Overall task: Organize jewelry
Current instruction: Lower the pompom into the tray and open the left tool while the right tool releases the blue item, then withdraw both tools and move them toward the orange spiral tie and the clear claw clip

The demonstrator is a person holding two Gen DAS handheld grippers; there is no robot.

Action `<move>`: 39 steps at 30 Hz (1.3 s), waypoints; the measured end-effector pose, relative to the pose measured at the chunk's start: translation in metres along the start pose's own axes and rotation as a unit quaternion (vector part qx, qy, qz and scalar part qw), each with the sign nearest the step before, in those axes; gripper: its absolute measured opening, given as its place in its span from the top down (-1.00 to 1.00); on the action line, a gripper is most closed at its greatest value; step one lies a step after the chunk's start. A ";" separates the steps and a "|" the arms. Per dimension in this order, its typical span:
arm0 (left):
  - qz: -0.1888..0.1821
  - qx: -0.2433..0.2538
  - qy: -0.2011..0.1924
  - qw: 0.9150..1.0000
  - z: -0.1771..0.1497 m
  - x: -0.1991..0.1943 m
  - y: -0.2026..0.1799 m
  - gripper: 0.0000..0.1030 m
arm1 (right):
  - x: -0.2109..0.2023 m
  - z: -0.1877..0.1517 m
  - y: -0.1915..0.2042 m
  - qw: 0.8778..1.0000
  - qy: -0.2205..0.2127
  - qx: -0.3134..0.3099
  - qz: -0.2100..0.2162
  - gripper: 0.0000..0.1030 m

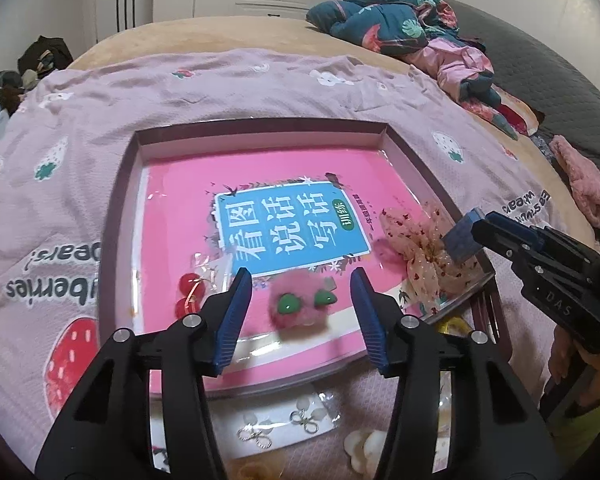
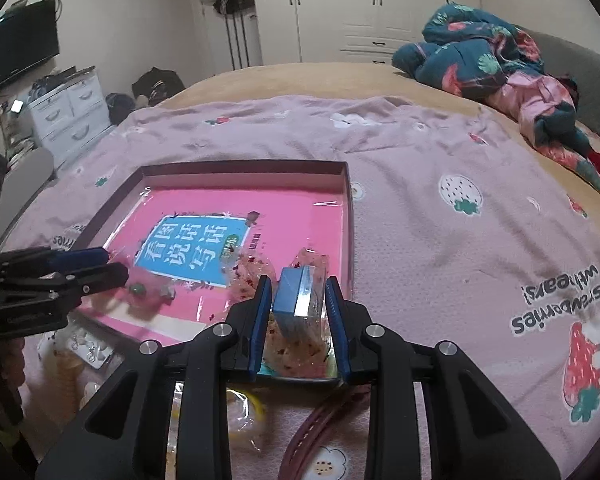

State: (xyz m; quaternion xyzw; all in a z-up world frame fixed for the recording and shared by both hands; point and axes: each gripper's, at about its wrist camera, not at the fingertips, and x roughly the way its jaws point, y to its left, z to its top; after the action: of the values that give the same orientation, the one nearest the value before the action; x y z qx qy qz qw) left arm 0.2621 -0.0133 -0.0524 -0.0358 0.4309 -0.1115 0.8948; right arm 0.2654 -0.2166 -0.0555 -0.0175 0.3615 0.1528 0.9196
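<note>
A shallow box tray (image 1: 260,130) on the bed holds a pink book (image 1: 172,184). On the book lies a fluffy pink hair clip (image 1: 300,306) with green eyes, between the fingers of my left gripper (image 1: 302,292), which is open and clear of it. Red cherry earrings (image 1: 188,292) lie just to its left. My right gripper (image 2: 298,308) stands open around a small blue block (image 2: 290,300), which rests on a sheer speckled bow (image 2: 296,350) in clear wrap. The pads do not visibly press on it. In the left wrist view the right gripper (image 1: 480,232) reaches the bow (image 1: 416,256) from the right.
A packet of silver rings (image 1: 276,424), a white flower piece (image 1: 364,448) and a yellow item (image 1: 452,324) lie in front of the tray. A strawberry-print blanket (image 2: 460,240) covers the bed. A crumpled quilt (image 2: 480,56) sits far right and white drawers (image 2: 68,112) at the left.
</note>
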 end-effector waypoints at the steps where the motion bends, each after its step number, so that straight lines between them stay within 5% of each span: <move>1: 0.001 -0.001 -0.002 1.000 0.000 -0.004 0.001 0.09 | -0.002 0.000 0.000 1.000 -0.002 0.003 0.005 0.27; 15: 0.010 -0.030 -0.051 0.998 -0.006 -0.060 0.010 -0.36 | -0.069 0.008 -0.014 0.995 -0.072 0.051 0.036 -0.72; 23: 0.029 -0.042 -0.096 0.994 -0.010 -0.104 0.009 -0.78 | -0.116 0.012 -0.013 0.992 -0.108 0.045 0.043 -0.82; 39: 0.050 -0.056 -0.152 0.986 -0.027 -0.173 0.016 -0.81 | -0.176 0.007 -0.001 0.988 -0.148 0.017 0.047 -0.89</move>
State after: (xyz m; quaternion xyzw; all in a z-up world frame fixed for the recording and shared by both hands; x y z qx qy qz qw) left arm 0.1392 0.0433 0.0599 -0.0802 0.2967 -0.0354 0.9509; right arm 0.1488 -0.2636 0.0679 0.0377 0.2242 0.1908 0.9549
